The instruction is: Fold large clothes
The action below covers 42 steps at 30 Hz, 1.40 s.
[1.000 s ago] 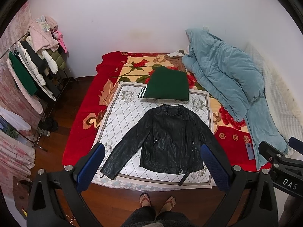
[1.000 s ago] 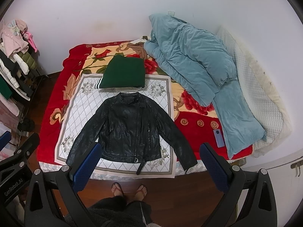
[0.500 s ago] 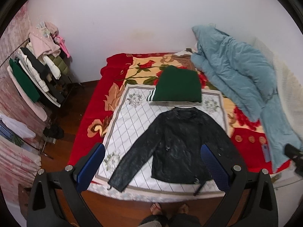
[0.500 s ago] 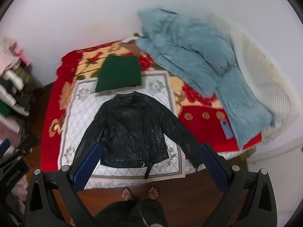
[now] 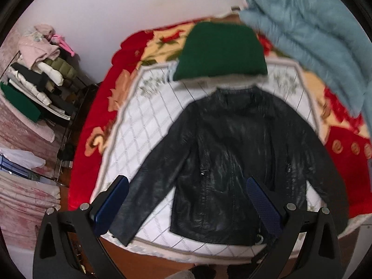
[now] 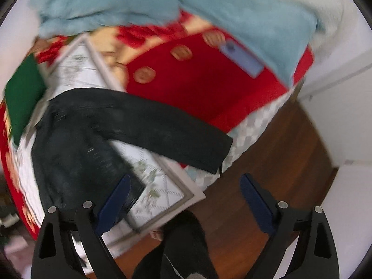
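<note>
Black leather jacket (image 5: 232,158): spread flat on bed (image 5: 93,139), beneath left tool (image 5: 186,200), jaws spread, empty. Right tool (image 6: 184,200): jaws wide, closing, empty, over jacket hem and floor (image 6: 267,153). Left view alone shows clothes rack (image 5: 41,88); right view alone, phone (image 6: 241,57).

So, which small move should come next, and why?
Probably bring the right gripper to the cuff of the near sleeve. The black jacket lies flat and unfolded, and both grippers are empty; the right jaws are closing slightly with nothing between them.
</note>
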Available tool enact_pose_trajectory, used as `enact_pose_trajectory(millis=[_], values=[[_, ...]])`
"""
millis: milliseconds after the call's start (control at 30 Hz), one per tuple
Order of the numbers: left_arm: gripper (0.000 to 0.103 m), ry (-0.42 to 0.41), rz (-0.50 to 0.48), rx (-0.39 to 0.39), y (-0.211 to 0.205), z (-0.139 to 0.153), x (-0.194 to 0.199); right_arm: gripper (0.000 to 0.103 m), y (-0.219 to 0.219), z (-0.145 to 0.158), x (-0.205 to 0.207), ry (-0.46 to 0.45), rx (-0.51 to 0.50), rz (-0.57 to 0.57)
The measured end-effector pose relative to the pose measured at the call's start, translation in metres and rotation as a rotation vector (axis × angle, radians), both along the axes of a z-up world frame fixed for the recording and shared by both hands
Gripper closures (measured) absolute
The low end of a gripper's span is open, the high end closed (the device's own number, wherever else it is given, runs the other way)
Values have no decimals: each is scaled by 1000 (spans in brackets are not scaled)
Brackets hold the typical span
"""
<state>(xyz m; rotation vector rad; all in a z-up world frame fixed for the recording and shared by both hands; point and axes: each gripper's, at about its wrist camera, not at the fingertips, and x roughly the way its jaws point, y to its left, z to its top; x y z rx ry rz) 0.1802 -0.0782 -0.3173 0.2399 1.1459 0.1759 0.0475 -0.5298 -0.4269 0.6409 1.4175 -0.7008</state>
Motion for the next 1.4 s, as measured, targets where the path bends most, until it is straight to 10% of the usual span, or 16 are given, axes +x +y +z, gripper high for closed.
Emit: enact_pose_trajectory(millis=[233,433,500,567,633,900,967,1133,1400], values=[[0,131,-7,66,-53,-121,30,7,-91,-174,14,36,129,-27],[0,176,-70,85,-100,-182,48,12,-99,-264,48,79,279,181],[0,183,-99,87,-113,-188,51,28,-91,-271,55,93,285,241],[0,189,-122,84,-125,-189,53,89,-85,-266,59,77,278,270],[0,185,-141,79,-136,-185,54,99,-89,-258,60,71,284,243],[0,181,-193,49,-178,-185,63,87,-123,-197,87,-22,11,219],[0,211,-198,57,-181,-198,64,76,-126,-209,89,12,54,197],[0,238,-186,105,-170,-232,60,44,-140,-199,22,-226,243,-163],[0,293,-126,98,-157,-266,60,43,-103,-275,-66,-367,570,-611]])
